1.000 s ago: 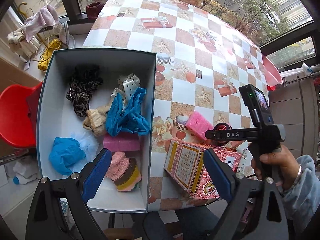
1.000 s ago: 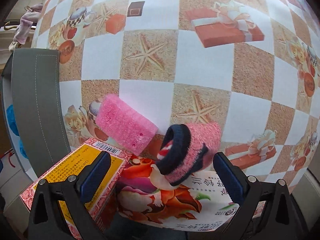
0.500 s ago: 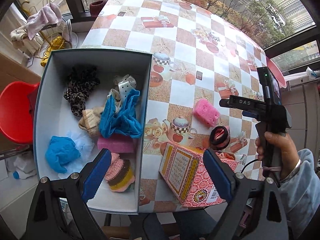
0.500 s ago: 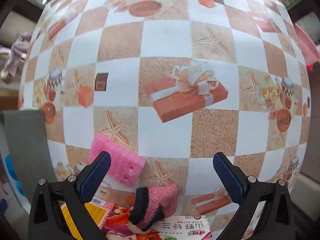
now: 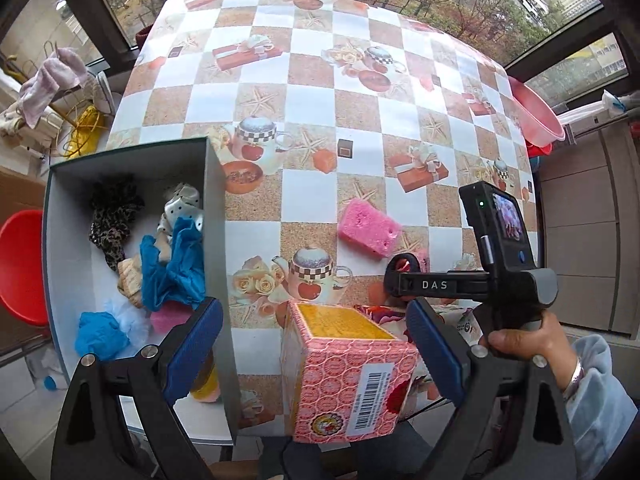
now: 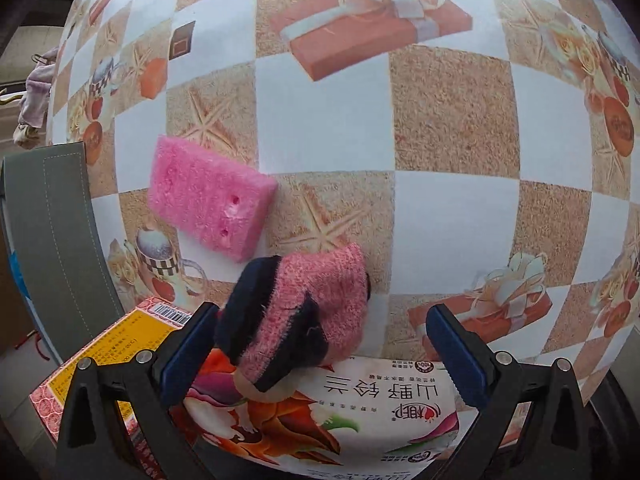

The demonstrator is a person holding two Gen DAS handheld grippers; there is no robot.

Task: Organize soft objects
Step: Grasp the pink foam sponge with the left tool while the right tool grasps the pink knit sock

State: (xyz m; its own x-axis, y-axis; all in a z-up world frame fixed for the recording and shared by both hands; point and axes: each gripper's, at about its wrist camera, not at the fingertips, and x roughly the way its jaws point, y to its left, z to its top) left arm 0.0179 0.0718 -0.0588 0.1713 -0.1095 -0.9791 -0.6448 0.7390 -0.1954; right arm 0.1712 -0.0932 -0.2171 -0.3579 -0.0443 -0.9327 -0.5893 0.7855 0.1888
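Checkered table: grey storage box at left, holding cloths. Printed carton near front edge. Pink sponge lies flat just behind pink-and-navy sock. Right gripper: jaws apart, just been closing, sock between, pads not pressing. Left gripper: jaws apart, empty.
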